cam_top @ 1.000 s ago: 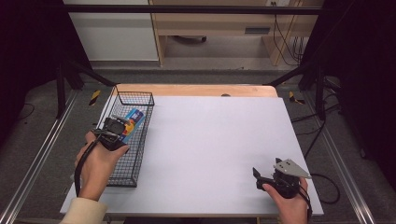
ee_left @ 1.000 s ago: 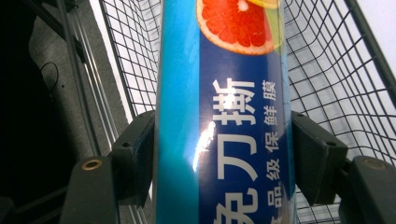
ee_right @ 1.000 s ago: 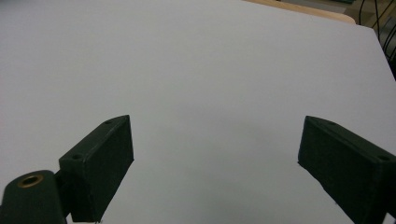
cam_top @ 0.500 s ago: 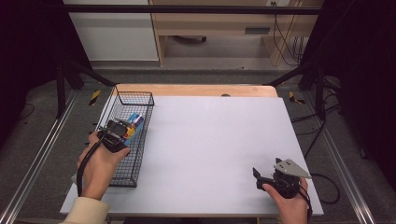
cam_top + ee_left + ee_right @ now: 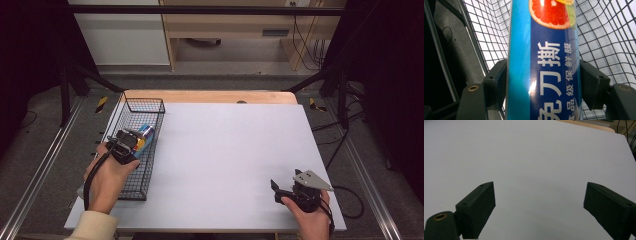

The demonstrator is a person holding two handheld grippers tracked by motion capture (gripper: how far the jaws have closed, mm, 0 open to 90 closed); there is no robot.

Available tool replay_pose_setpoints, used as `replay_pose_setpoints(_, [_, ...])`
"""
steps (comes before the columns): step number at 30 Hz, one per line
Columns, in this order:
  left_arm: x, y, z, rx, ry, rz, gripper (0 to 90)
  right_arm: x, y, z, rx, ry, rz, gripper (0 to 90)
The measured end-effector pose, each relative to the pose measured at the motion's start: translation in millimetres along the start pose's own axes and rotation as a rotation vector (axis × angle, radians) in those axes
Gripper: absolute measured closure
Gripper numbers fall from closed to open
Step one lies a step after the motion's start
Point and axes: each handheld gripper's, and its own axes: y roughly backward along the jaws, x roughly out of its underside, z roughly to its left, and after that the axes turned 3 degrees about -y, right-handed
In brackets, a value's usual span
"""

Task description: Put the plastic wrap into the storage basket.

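Presently: left hand-held gripper (image 5: 131, 141) clamped on roll (image 5: 544, 62), held within basket (image 5: 150, 106); not yet released. Right hand-held gripper (image 5: 539, 210) idle, spread wide over bare worktop (image 5: 225, 150). Judged remaining: release and withdrawal.

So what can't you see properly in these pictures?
- The blue box in the left tool: both ends are cut off by the left gripper view's edges.
- Its print: too small in the high view.
- The wire basket floor: partly hidden by the hand in the high view.
- The right tool: its body is below the right gripper view's edge.
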Motion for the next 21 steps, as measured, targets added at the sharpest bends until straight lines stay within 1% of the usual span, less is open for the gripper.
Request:
replay_pose_setpoints(8, [-1.0, -1.7, 0.5, 0.011, 0.005, 0.01, 32.0, 0.0, 0.0, 0.5, -0.002, -0.002, 0.003, 10.5])
replay_pose_setpoints(14, [-3.4, -3.9, 0.4, 0.015, -0.008, 0.03, 32.0, 0.4, -0.6, -0.4, -0.001, 0.002, 0.004, 10.5])
replay_pose_setpoints(16, [-3.9, -4.6, -0.2, 0.014, -0.011, 0.033, 32.0, 0.2, 0.1, -0.1, -0.003, -0.005, 0.005, 10.5])
replay_pose_setpoints(21, [-4.2, -4.8, 0.2, 0.018, -0.011, 0.034, 31.9, 0.3, -0.4, 0.1, -0.002, -0.001, 0.006, 10.5])
